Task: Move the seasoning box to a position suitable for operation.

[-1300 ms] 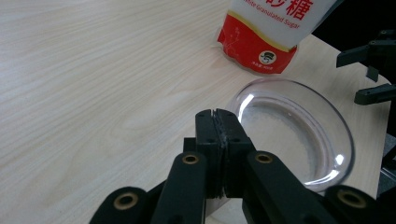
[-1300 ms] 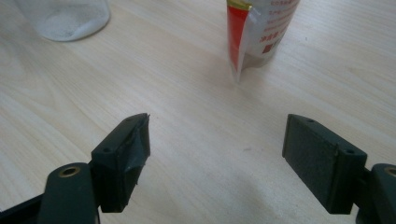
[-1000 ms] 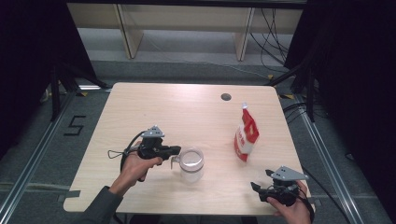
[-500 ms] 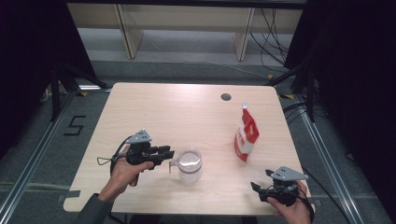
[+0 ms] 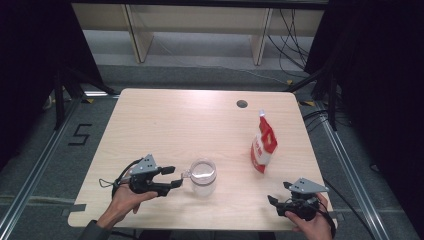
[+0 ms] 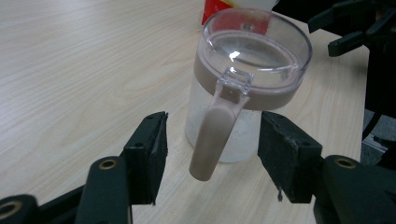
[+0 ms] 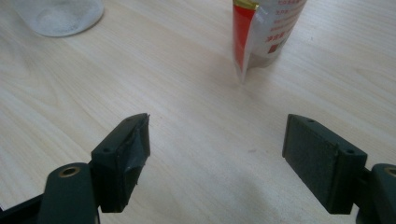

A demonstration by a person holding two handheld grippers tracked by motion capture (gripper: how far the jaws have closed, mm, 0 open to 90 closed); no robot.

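Note:
A clear plastic cup [image 5: 202, 175] with a side handle [image 6: 215, 140] stands upright on the wooden table [image 5: 190, 120], near its front. My left gripper [image 5: 175, 176] lies just left of it; its jaws have just been opening. In the left gripper view the cup [image 6: 252, 51] is close ahead, and my left gripper [image 6: 213, 116] is open, the handle between its pads, untouched by either. A red and white pouch [image 5: 263, 142] stands upright at the right. My right gripper [image 5: 278, 192] rests open at the front right corner, nothing between its jaws [image 7: 217, 126].
A round cable hole [image 5: 242, 104] sits in the table's far right part. In the right gripper view the pouch [image 7: 261, 32] stands ahead and the cup's base [image 7: 58, 14] at the upper left. Metal frames and cables lie behind the table.
My left gripper has let go of the cup's handle, its jaws have spread, and the hand has drawn back left and toward the front edge. Cup, pouch and right gripper have stayed put.

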